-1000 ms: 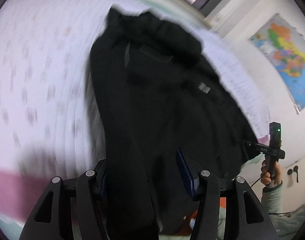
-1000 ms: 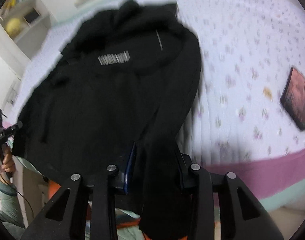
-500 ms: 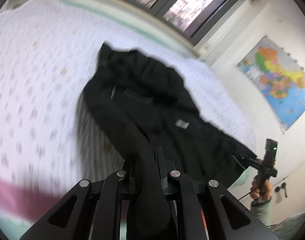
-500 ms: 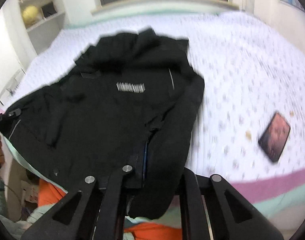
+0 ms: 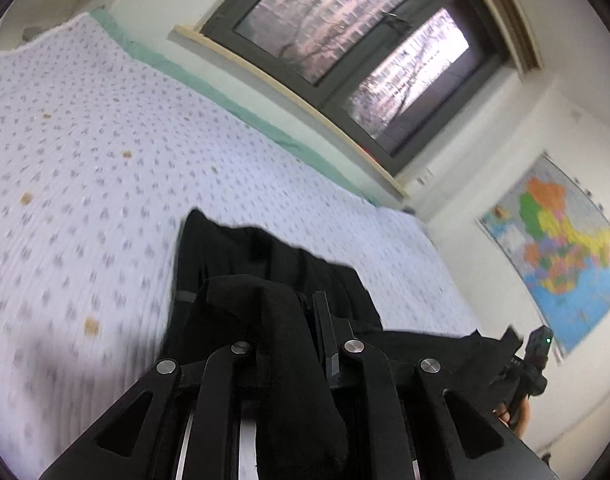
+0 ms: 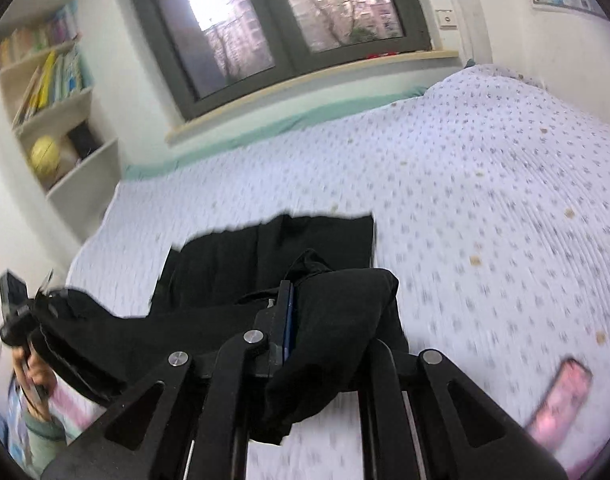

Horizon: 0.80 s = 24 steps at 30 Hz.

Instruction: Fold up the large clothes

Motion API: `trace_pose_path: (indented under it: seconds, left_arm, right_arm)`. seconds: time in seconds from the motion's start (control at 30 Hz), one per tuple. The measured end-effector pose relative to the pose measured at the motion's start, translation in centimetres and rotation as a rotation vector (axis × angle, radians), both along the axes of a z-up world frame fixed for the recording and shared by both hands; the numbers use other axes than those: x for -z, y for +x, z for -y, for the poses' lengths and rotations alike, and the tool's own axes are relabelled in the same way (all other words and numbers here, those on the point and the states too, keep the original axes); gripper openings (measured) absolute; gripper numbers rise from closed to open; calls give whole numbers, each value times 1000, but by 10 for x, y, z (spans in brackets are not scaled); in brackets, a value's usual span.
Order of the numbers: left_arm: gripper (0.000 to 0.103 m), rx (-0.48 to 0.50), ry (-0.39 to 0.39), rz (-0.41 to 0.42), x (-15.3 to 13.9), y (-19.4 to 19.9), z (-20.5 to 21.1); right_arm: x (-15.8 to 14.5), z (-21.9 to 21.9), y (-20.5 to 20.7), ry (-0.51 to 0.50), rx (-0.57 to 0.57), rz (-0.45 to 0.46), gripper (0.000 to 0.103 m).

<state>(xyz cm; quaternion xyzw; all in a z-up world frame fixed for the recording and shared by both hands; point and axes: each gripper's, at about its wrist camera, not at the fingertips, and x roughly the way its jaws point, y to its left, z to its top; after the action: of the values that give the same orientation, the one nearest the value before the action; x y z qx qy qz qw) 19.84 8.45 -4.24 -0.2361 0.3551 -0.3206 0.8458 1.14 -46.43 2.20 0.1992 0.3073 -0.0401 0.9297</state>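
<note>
A large black garment lies on the bed, its near edge lifted. My left gripper is shut on a bunched black fold that drapes over its fingers. My right gripper is shut on the other near corner of the black garment, with cloth hanging over its right finger. The cloth stretches between both grippers above the bed's near edge. The other gripper shows at the right edge of the left wrist view and at the left edge of the right wrist view.
The bed has a white dotted cover with a green border by the window sill. A pink-dark tablet lies on the bed at the right. A bookshelf stands at the left wall, a map hangs at the right wall.
Both grippers closed on the garment's near edge and lifted it up and forward; the views tilted up toward the window, and the garment's near half now rises off the bed.
</note>
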Motion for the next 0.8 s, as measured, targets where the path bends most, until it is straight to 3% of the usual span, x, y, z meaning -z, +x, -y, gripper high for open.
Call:
trace_pose_path:
  seconds: [0.17, 0.3, 0.4, 0.5, 0.6, 0.67, 0.8]
  left_arm:
    - [20, -94, 50, -24, 37, 80, 32]
    - [22, -136, 197, -108, 98, 132, 63]
    - [24, -130, 257, -191, 150, 158, 82]
    - [24, -125, 293, -180, 159, 163, 88]
    - [25, -64, 332, -95, 136, 153, 86]
    - [29, -5, 261, -62, 116, 142, 69]
    - [42, 101, 46, 13, 69, 116, 10]
  right_arm:
    - [29, 22, 90, -37, 77, -70, 14]
    - [92, 30, 162, -104, 111, -216, 14]
    - [151, 36, 193, -60, 110, -329, 16]
    - [180, 36, 204, -52, 103, -364, 18]
    - [165, 39, 197, -67, 61, -332, 21]
    - [140, 49, 178, -26, 44, -260, 25]
    - [82, 71, 121, 121, -57, -72, 43]
